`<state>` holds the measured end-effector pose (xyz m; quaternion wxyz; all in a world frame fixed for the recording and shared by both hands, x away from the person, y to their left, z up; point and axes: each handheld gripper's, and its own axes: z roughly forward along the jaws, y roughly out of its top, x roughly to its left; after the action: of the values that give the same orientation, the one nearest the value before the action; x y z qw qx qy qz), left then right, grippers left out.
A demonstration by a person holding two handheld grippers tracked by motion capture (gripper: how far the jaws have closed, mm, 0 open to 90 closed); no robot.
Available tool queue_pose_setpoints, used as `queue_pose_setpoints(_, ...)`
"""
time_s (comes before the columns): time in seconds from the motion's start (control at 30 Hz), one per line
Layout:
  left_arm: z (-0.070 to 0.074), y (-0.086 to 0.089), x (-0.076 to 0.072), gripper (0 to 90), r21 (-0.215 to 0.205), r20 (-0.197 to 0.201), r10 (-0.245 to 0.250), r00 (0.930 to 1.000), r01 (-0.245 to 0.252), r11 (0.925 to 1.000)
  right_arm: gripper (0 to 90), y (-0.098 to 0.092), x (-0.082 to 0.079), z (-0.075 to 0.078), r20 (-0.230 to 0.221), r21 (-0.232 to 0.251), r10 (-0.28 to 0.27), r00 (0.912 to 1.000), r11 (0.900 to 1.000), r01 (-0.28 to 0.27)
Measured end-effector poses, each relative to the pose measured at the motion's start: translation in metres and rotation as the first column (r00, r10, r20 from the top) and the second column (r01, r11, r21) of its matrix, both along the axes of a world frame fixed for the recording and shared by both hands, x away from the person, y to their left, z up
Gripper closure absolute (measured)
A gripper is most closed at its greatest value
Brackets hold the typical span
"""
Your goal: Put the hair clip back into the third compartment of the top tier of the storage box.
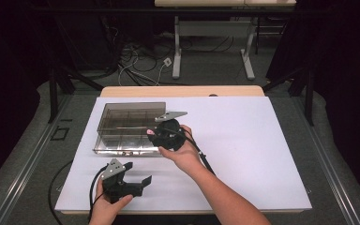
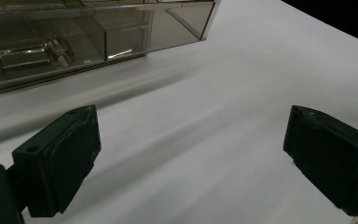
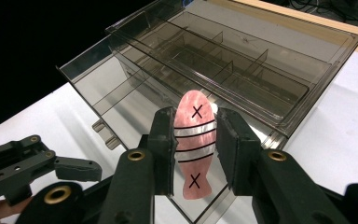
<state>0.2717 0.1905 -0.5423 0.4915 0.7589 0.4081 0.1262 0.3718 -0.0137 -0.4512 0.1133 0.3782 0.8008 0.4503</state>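
The right gripper (image 3: 196, 140) is clamping a pink fish (image 3: 194, 149) over the clear box (image 3: 317, 60); the left gripper (image 2: 191, 158) is resting wide open, empty.

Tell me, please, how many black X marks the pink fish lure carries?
2. One X sits near the head end of the pink fish lure, above the right gripper; the other near its tail, below the stripes. The far side is hidden.

One pink fish-shaped piece (image 3: 195, 149), marked with two black crosses and four black lines, is counted. One smoky clear compartment box (image 1: 122, 110) is listed on one bench (image 1: 243, 154) laid with one white sheet. Two tongs are recorded: the left tongs (image 1: 138, 176) and the right tongs (image 3: 196, 140).
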Motion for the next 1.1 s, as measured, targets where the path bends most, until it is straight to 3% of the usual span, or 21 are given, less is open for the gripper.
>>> queue_pose_setpoints(0.67, -0.001, 0.001, 0.001, 4.6, 0.002, 0.000, 0.008, 1.0000, -0.008, 1.0000, 67.9, 0.005, 0.001, -0.019, -0.012, -0.023, 0.012, 0.9998, 1.000, -0.013)
queue_pose_setpoints(0.8, -0.001, 0.001, 0.001, 4.6, -0.004, -0.007, 0.011, 0.9999, -0.011, 0.9999, 67.9, 0.003, 0.000, -0.021, -0.030, -0.028, 0.012, 0.9995, 1.000, -0.013)
queue_pose_setpoints(1.1, -0.001, 0.001, 0.001, 4.6, -0.001, -0.005, 0.009, 1.0000, -0.009, 1.0000, 67.9, 0.002, 0.000, -0.023, -0.022, -0.015, 0.011, 0.9997, 1.000, -0.011)
